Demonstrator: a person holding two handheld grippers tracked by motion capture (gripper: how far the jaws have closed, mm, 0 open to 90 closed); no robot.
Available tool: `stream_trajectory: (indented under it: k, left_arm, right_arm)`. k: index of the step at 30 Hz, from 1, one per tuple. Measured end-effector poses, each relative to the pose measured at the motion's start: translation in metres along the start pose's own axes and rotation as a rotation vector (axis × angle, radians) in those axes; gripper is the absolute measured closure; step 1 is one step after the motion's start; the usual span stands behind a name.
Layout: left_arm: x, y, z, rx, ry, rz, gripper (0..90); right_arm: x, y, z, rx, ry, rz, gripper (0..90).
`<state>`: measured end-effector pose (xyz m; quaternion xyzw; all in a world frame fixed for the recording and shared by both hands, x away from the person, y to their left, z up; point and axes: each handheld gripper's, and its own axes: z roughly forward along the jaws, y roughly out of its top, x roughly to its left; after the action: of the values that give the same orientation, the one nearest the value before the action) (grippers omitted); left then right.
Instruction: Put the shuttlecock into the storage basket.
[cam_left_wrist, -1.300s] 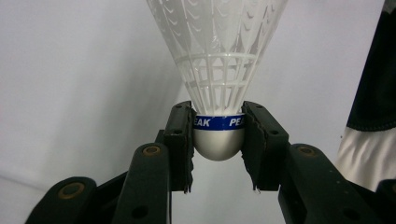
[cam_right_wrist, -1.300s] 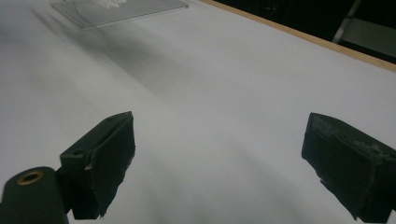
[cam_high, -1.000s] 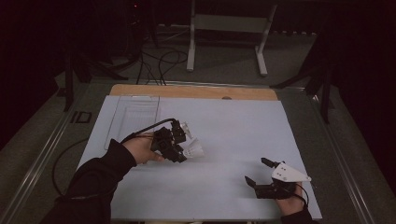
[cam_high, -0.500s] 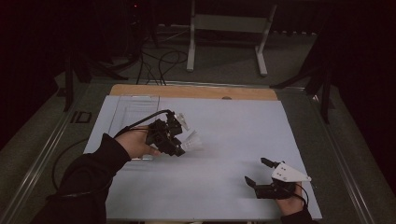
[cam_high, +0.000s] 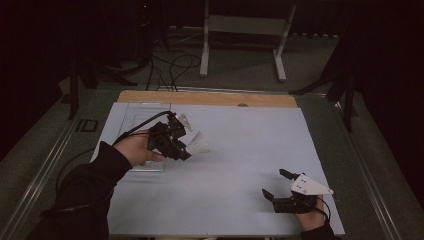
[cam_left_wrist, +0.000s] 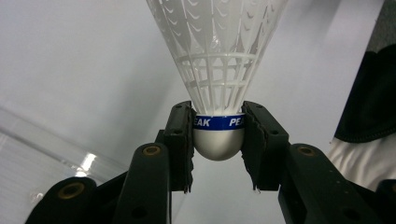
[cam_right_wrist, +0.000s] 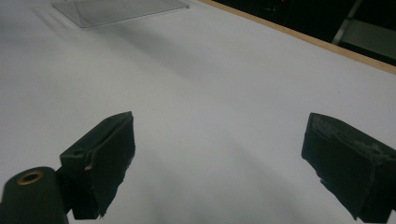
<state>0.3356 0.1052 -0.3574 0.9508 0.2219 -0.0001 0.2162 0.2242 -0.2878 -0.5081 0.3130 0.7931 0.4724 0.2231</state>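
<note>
A white plastic shuttlecock (cam_high: 198, 146) with a blue band sits in my left gripper (cam_high: 186, 150), held above the left-middle of the white table sheet (cam_high: 240, 145). In the left gripper view both jaws press on the rounded base of the shuttlecock (cam_left_wrist: 218, 70), skirt pointing away, so the left gripper (cam_left_wrist: 218, 135) is shut on it. My right gripper (cam_high: 276, 184) rests near the front right of the sheet, jaws wide apart. The right gripper (cam_right_wrist: 219, 163) has nothing between its pads, just bare sheet.
A clear flat plastic tray (cam_high: 136, 114) lies at the far left of the sheet, under my left hand; the tray (cam_right_wrist: 116, 9) lies far off in the right gripper view. A wooden strip (cam_high: 210, 98) edges the far side. A metal stand (cam_high: 240, 30) and cables are beyond.
My left gripper has carried the shuttlecock a little farther away and to the left. The right gripper has stayed put, still open.
</note>
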Motion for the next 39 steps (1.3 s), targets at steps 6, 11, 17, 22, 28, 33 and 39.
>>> stream_trajectory:
  k: [6,11,17,22,28,33,39]
  left_arm:
    - [0.011,-0.008,-0.005,-0.004,0.018,-0.042,65.9]
    - [0.015,-0.017,-0.01,-0.003,0.035,-0.056,66.0]
    - [0.021,-0.029,-0.014,0.005,0.05,-0.083,66.0]
    - [0.026,-0.038,-0.02,-0.003,0.065,-0.108,66.0]
    - [0.031,-0.051,-0.026,0.005,0.08,-0.132,66.0]
    - [0.037,-0.063,-0.034,-0.01,0.105,-0.164,66.0]
    - [0.041,-0.076,-0.039,-0.012,0.12,-0.186,65.9]
  right_arm:
    - [0.0,0.0,0.0,0.002,0.003,0.004,9.6]
    - [0.0,0.0,0.0,0.002,0.004,0.006,9.5]
    - [0.001,0.0,0.0,0.0,0.003,0.0,9.5]
    - [0.001,0.001,0.0,0.004,0.004,0.0,9.5]
    - [0.002,0.001,0.001,0.006,0.009,0.005,9.5]
    - [0.002,0.001,0.001,0.006,0.012,0.006,9.5]
    - [0.002,0.001,0.003,0.007,0.012,0.001,9.5]
